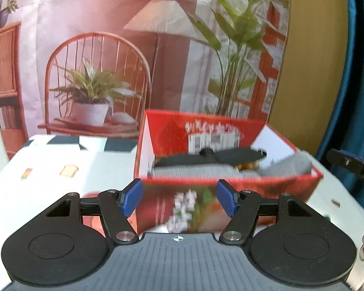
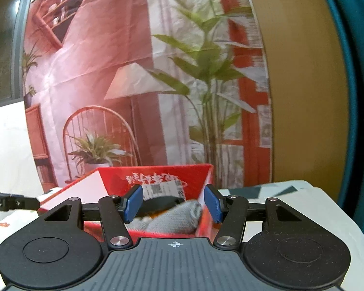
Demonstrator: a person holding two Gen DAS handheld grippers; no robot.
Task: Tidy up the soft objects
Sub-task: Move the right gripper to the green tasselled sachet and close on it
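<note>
Two hand-held grippers face one red cardboard box [image 1: 230,181] on a white patterned tablecloth [image 1: 60,160], with a printed room-scene backdrop [image 1: 97,48] behind it. I hold the left gripper [image 1: 180,197] with its blue pads spread wide and nothing between them; it sits just short of the box's near wall, which stands at 12 o'clock in the left wrist view. I hold the right gripper [image 2: 173,202] equally wide and empty, and in its own view the box [image 2: 157,177] lies at 12 o'clock, partly framed between the pads.

Inside the box lies grey knitted fabric [image 1: 286,165], filling the floor from 9 to 3 o'clock, with a black bow-shaped item [image 1: 208,156] resting on top and a small amber-coloured piece [image 1: 247,166] beside it; motion blur keeps me from naming these more closely. The right wrist view shows the same grey fabric [image 2: 177,215] mounded toward the box's near right corner.

I judge the step in hand to be a placement just completed or a fresh approach, since both grippers are empty. No loose soft item shows on the cloth, so the next move calls for locating any remaining piece, or tucking the raised grey fabric lower into the box.
</note>
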